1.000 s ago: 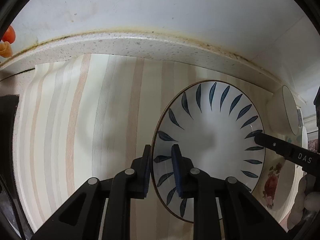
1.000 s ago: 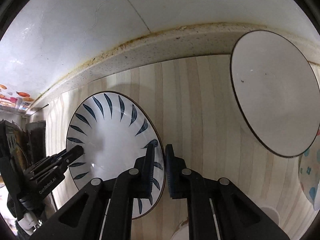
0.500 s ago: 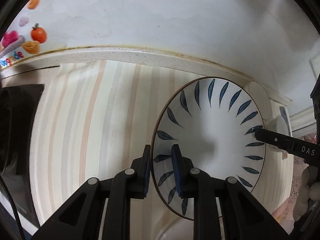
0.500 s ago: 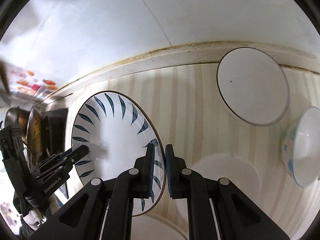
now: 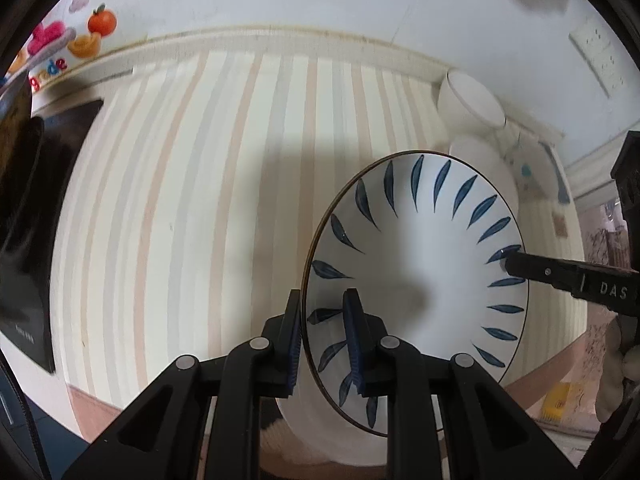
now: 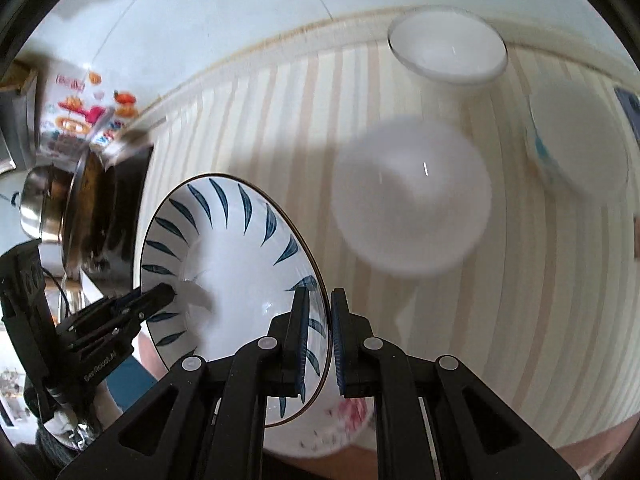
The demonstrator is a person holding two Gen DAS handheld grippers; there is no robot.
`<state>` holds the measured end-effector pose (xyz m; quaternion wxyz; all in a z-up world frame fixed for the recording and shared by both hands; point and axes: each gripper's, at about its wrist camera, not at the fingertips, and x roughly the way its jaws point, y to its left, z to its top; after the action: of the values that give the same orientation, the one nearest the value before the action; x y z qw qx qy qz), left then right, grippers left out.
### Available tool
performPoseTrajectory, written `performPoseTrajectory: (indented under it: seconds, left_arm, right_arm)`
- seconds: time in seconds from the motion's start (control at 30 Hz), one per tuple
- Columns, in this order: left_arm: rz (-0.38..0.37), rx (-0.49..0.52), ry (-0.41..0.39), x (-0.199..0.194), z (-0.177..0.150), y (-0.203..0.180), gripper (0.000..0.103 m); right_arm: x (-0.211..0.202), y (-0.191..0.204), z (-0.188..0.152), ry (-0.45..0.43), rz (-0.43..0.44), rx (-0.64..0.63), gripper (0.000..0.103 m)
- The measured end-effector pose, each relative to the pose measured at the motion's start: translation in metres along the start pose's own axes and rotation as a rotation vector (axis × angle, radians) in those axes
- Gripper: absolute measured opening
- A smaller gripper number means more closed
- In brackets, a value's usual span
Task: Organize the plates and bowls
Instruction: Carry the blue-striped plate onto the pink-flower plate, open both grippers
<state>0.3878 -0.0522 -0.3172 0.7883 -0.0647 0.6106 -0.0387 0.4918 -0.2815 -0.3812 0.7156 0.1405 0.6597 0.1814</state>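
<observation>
The blue-leaf plate [image 5: 420, 264] is now carried well above the striped bench [image 5: 180, 200]; a second ago it sat just over the mat by the far wall. The left claw [image 5: 322, 344] is closed on its left rim and the right claw [image 6: 318, 340] is clamped on the opposite edge. A white plate [image 6: 412, 196], a white bowl [image 6: 446, 50] and a blue-patterned bowl [image 6: 576, 148] have come into view below, so the carry appears headed toward stacking.
</observation>
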Motion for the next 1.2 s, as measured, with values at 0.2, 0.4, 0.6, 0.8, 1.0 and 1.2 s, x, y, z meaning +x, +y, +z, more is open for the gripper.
performPoseTrajectory:
  seconds: [0.2,0.4,0.6,0.8,1.0,1.2]
  left_arm:
    - [0.031,0.007,0.023,0.015,-0.02,-0.001,0.017]
    - [0.062,0.004,0.037,0.029,-0.028,0.003,0.018]
    - [0.069,0.008,0.039,0.035,-0.034,0.003,0.018]
    - [0.077,0.002,0.04,0.037,-0.038,0.0,0.019]
    - [0.084,-0.007,0.041,0.037,-0.041,0.001,0.019]
    - [0.083,-0.025,0.042,0.04,-0.043,0.001,0.021]
  right_arm:
    - [0.024,-0.015,-0.048,0.054,0.0,0.011,0.012]
    - [0.051,-0.017,-0.066,0.079,0.002,0.022,0.012]
    - [0.062,-0.014,-0.072,0.087,-0.015,0.014,0.013]
    - [0.064,-0.012,-0.072,0.081,-0.024,0.011,0.013]
    - [0.062,-0.011,-0.074,0.064,-0.029,0.009,0.015]
    - [0.06,-0.013,-0.074,0.052,-0.021,0.032,0.016]
